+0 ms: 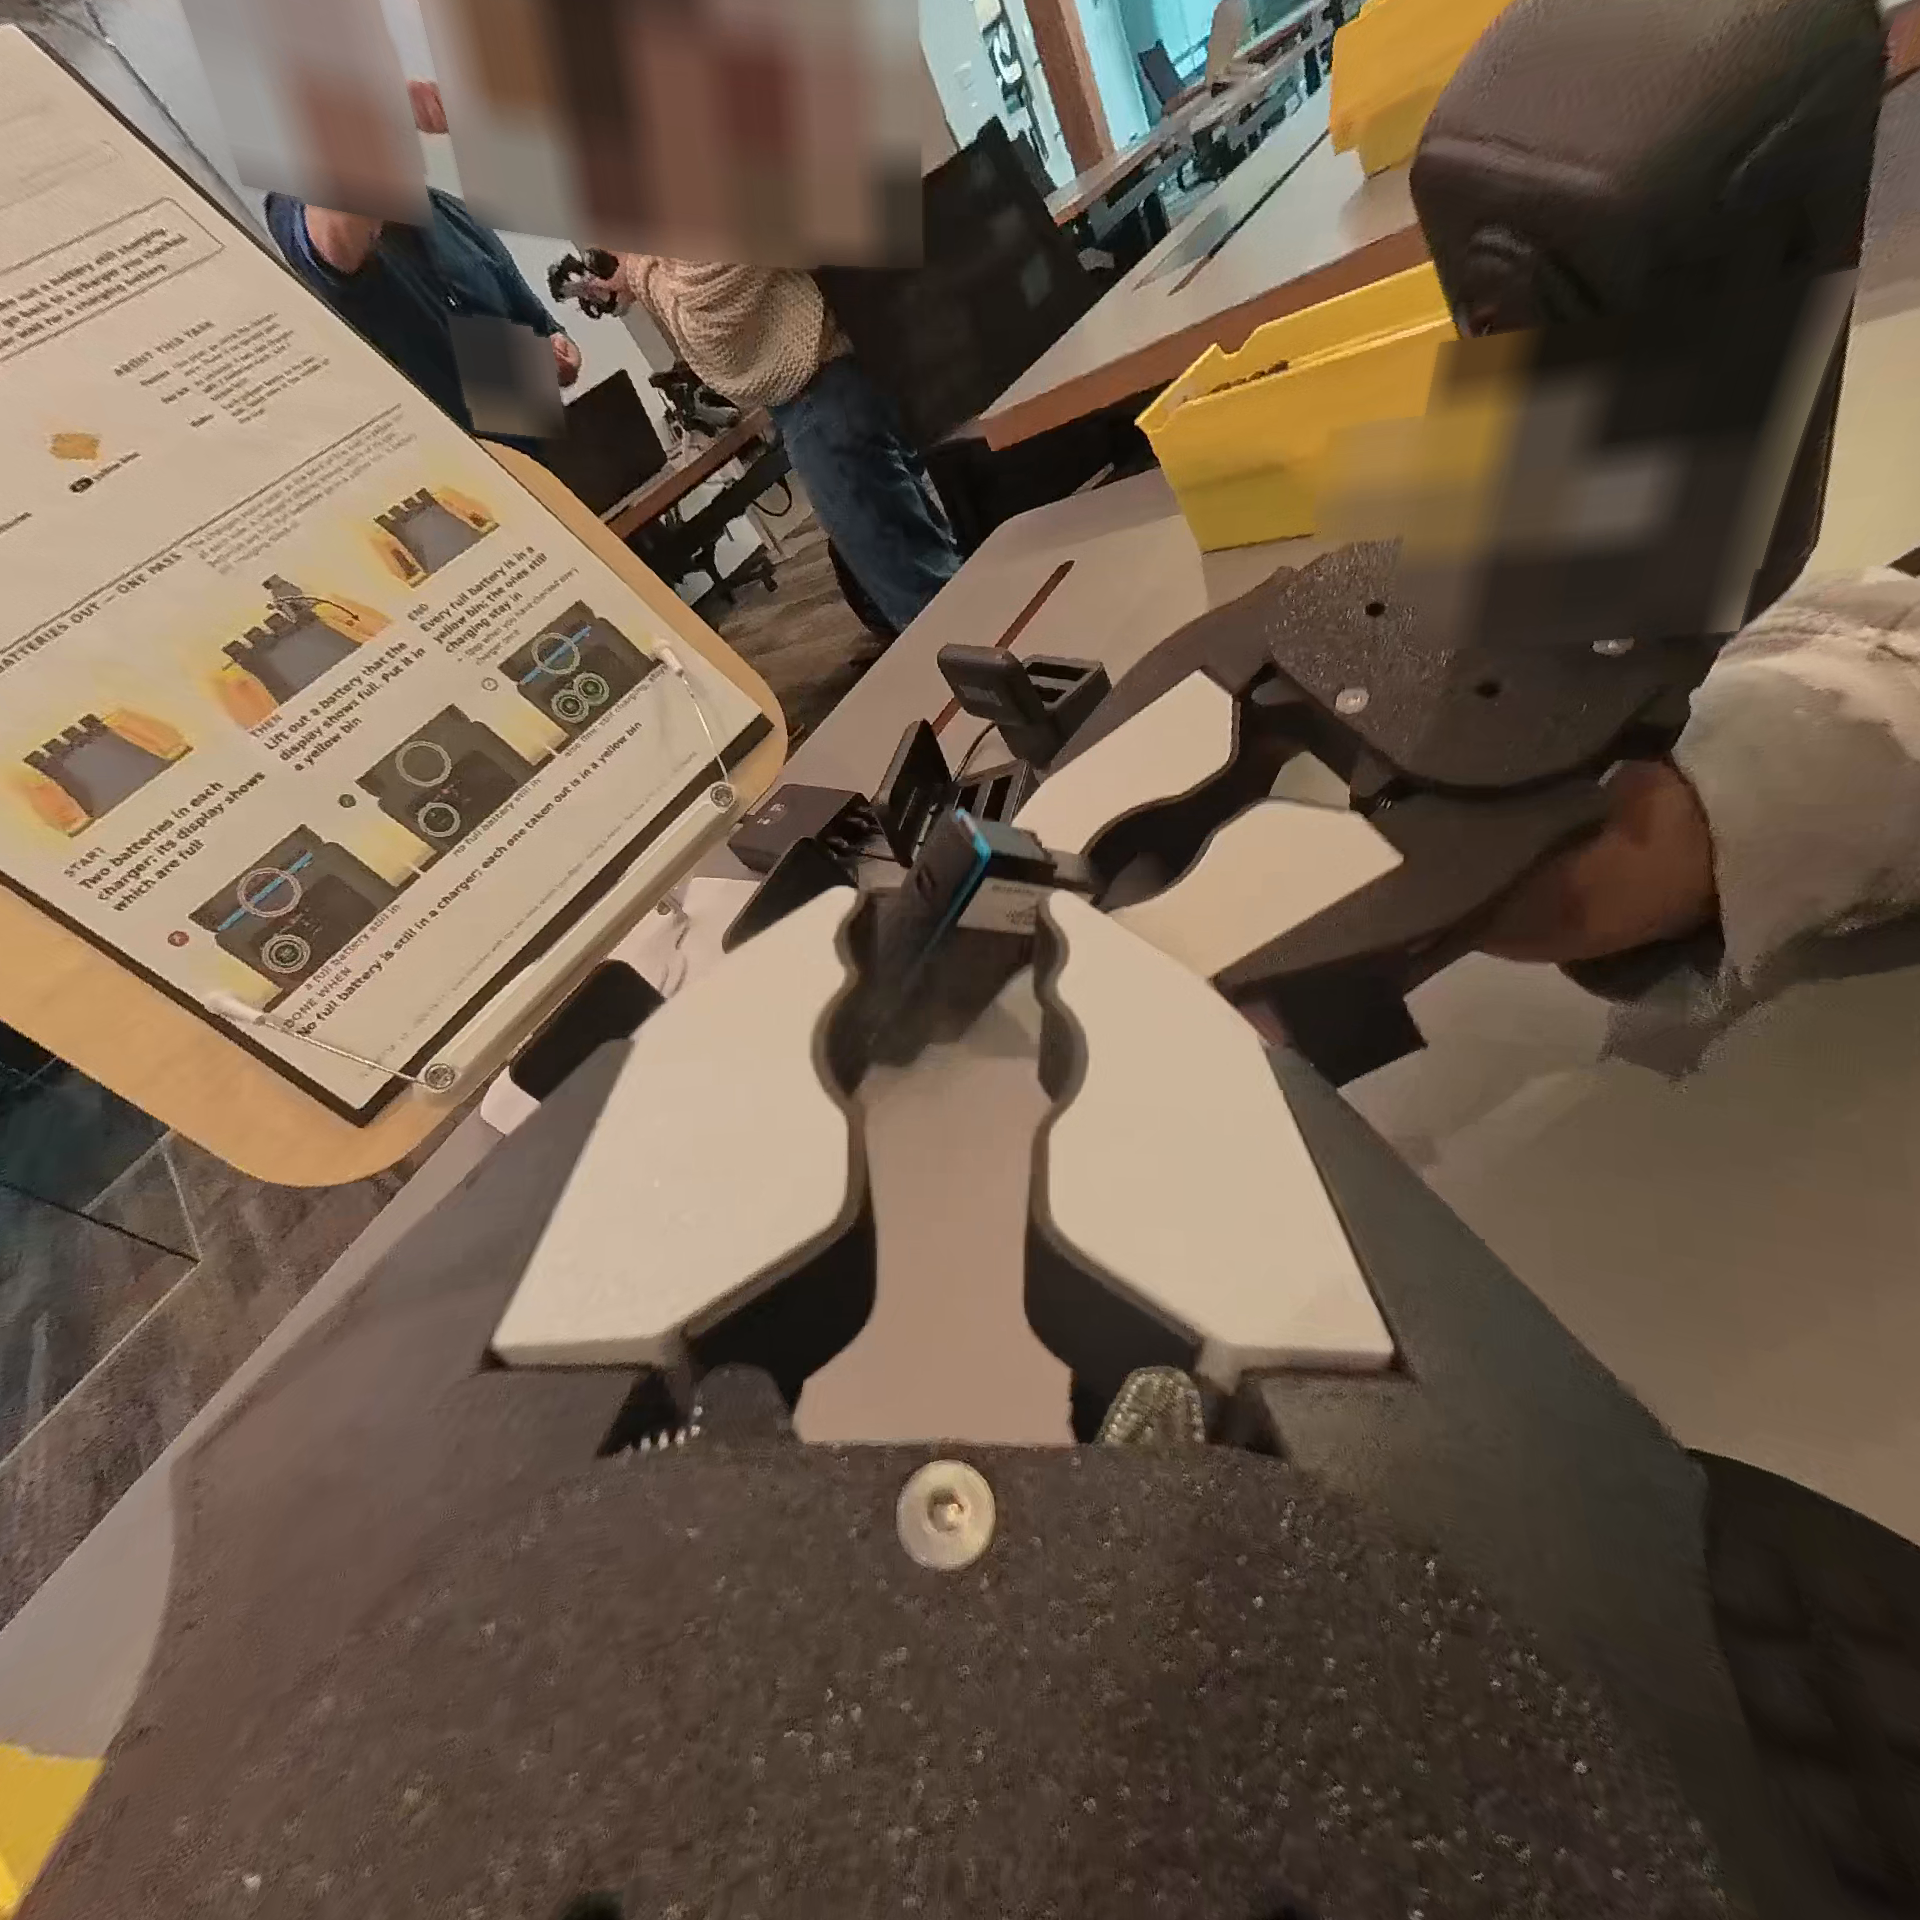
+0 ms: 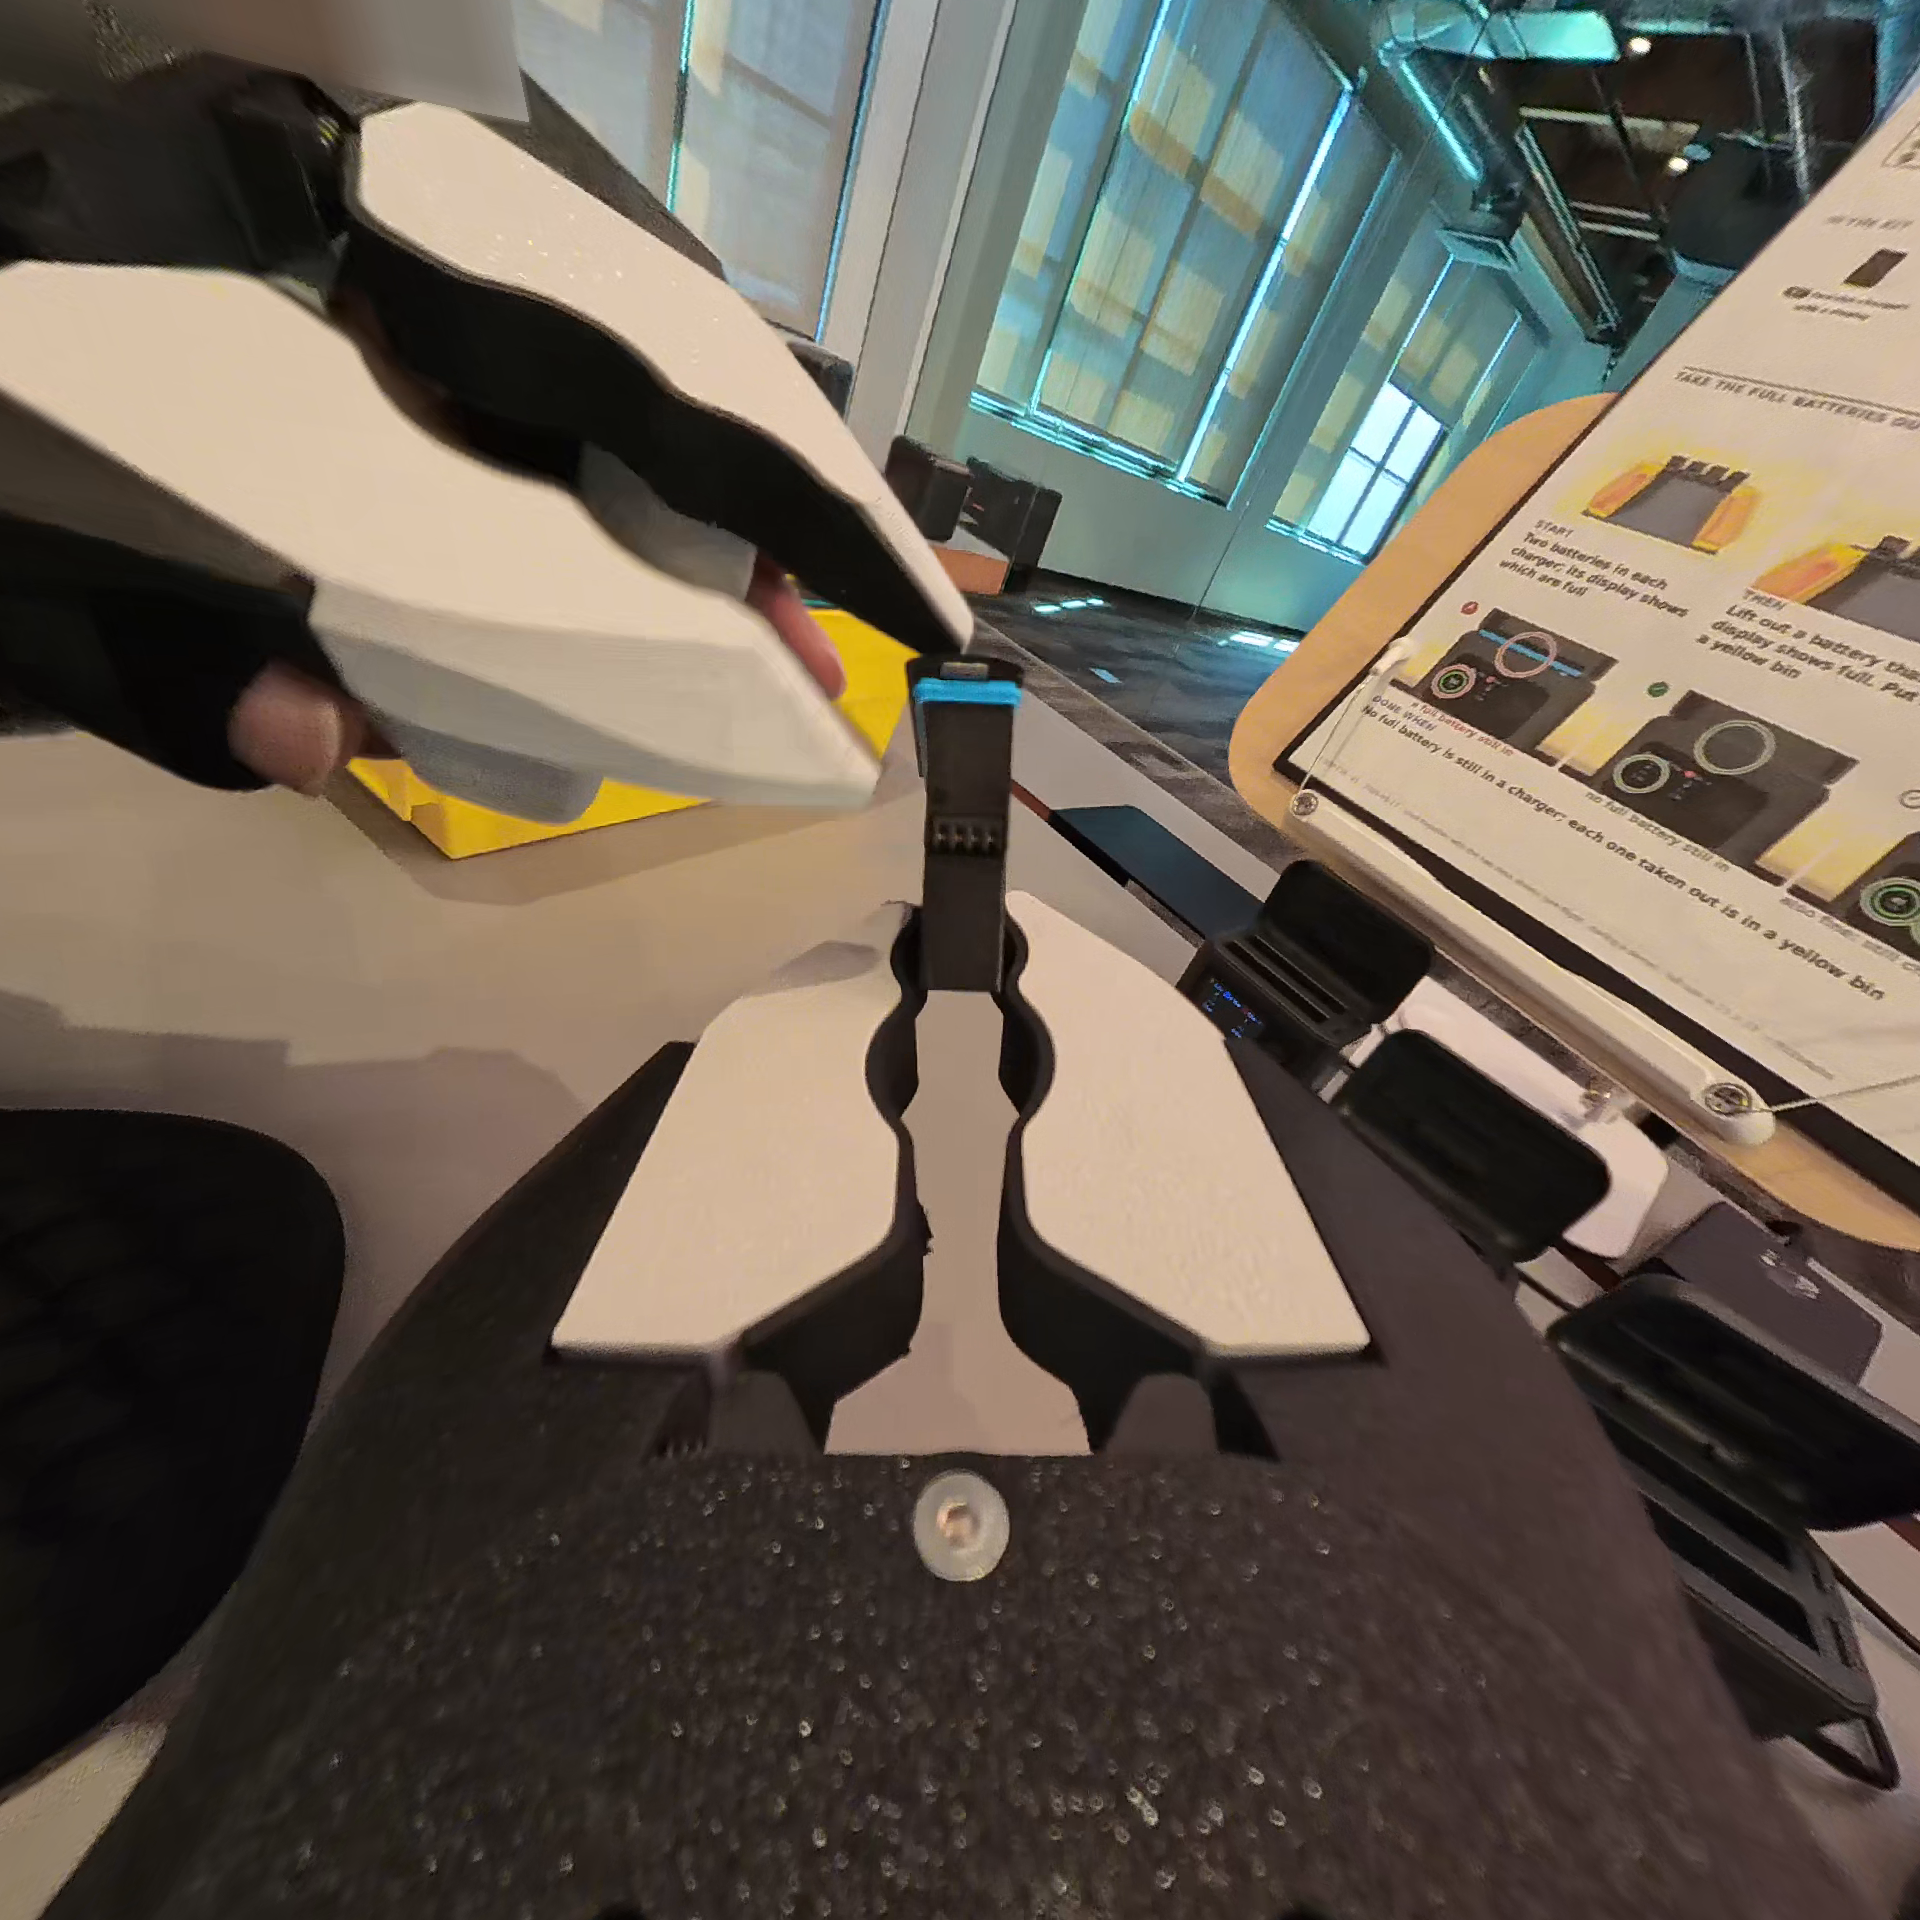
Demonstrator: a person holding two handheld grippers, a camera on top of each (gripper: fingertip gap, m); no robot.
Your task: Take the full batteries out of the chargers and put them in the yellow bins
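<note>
My right gripper [image 2: 961,966] is shut on the lower end of a black battery [image 2: 966,790] with a blue cap and holds it upright above the table. My left gripper [image 1: 945,914] is part way open, with the battery's blue end [image 1: 961,883] between its fingers; I cannot tell if they touch it. It enters the right wrist view from the upper left [image 2: 914,712]. The right gripper reaches in from the right in the left wrist view [image 1: 1086,868]. Yellow bins stand beyond [image 1: 1247,457] [image 2: 623,821].
Black chargers [image 1: 997,717] [image 2: 1309,977] stand in a row on the grey table [image 1: 1558,1247]. An instruction sheet on a wooden board [image 1: 312,623] [image 2: 1662,727] leans beside them. A second yellow bin [image 1: 1392,83] sits farther off. People [image 1: 810,416] stand behind. The gap from one gripper's tips to the other's is roughly 5 cm.
</note>
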